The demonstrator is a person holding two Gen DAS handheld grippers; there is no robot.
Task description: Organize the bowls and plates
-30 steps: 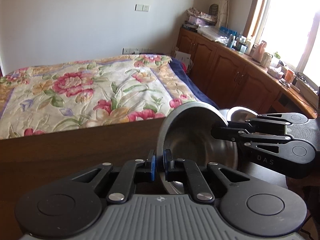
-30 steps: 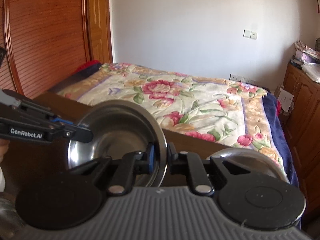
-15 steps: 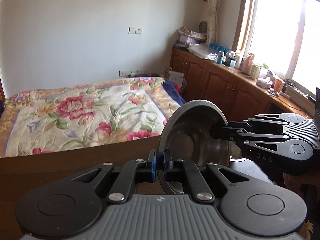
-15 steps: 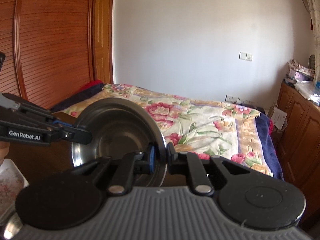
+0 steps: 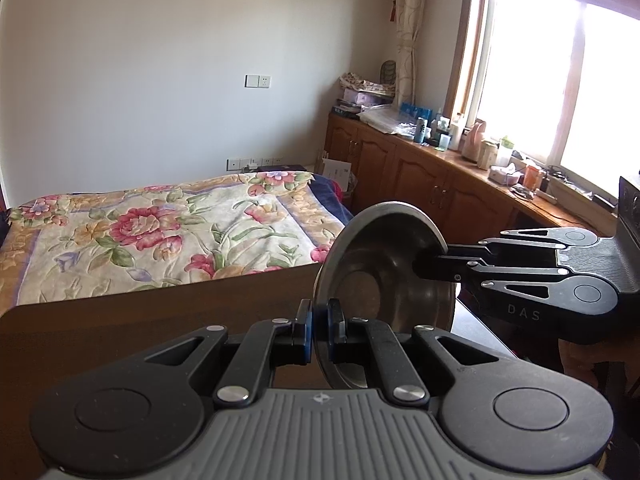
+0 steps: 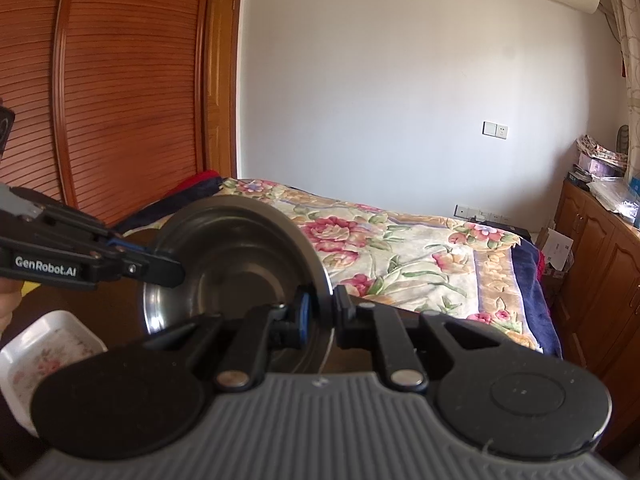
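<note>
Both grippers, left (image 5: 319,326) and right (image 6: 319,304), have jaws clamped on the steel bowl's (image 5: 384,276) rim, mid-carry; next we need a landing spot.

Daylight floods in from the window (image 5: 560,80) at the right of the left wrist view; the panes are blown out to white. The white wall (image 6: 400,100) is evenly lit and the bedspread (image 5: 160,232) bright. The steel bowl (image 5: 384,284) is dark inside, its rim catching a pale sheen. Fisheye bends the wardrobe door (image 6: 120,100) and darkens the frame corners. Focus is sharp; the white tray (image 6: 44,348) is slightly soft.
</note>
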